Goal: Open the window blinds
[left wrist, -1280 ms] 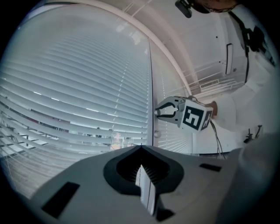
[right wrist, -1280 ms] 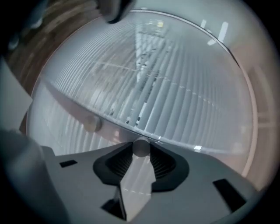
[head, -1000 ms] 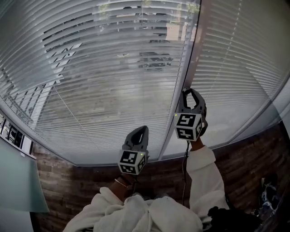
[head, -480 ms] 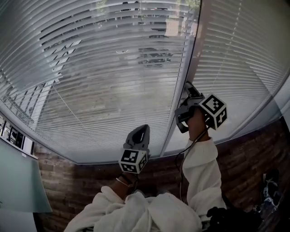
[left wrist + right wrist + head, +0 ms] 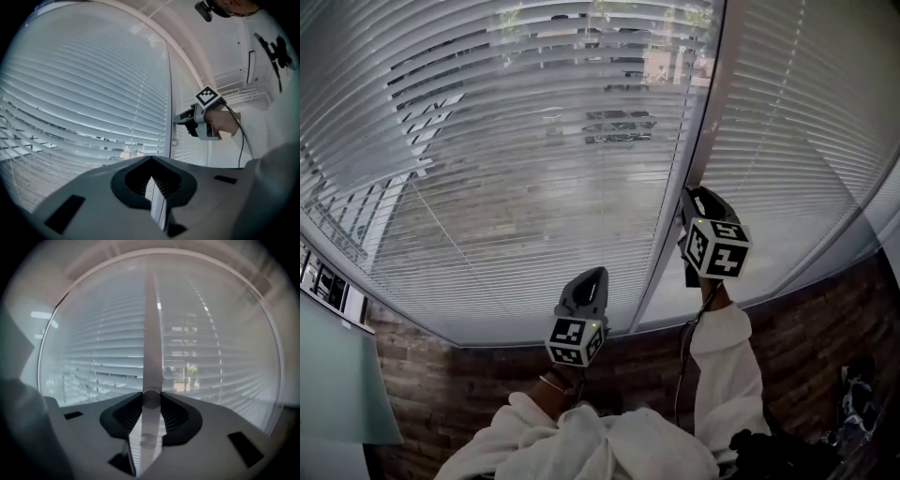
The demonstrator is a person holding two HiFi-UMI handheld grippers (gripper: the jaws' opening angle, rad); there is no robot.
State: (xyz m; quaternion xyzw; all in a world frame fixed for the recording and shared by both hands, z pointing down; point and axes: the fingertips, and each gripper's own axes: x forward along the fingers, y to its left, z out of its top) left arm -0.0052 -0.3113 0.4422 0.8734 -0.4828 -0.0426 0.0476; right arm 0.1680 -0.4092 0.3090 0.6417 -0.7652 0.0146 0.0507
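1. The blinds (image 5: 534, 169) hang fully down over 2 window panels, with a post (image 5: 670, 253) between the panels.
2. The left panel's slats are tilted enough that we can see a street and parked cars through them. In the head view the right panel reads mostly white.
3. Right hand-held gripper (image 5: 151, 401): its jaws are closed on the wand (image 5: 151, 366). The wand stands upright between them, in line with the post.
4. In the head view this hand-held gripper sits against the post, low on the window and above the other one.
5. Left hand-held gripper (image 5: 154, 187): its jaws are pressed together with nothing between them.
6. It points at the left panel near the bottom edge. It is lower than the right hand-held gripper and apart from it, and we see no contact with the slats.
7. Both arms are in white sleeves (image 5: 727, 366), and a brick wall (image 5: 469, 352) runs under the window.
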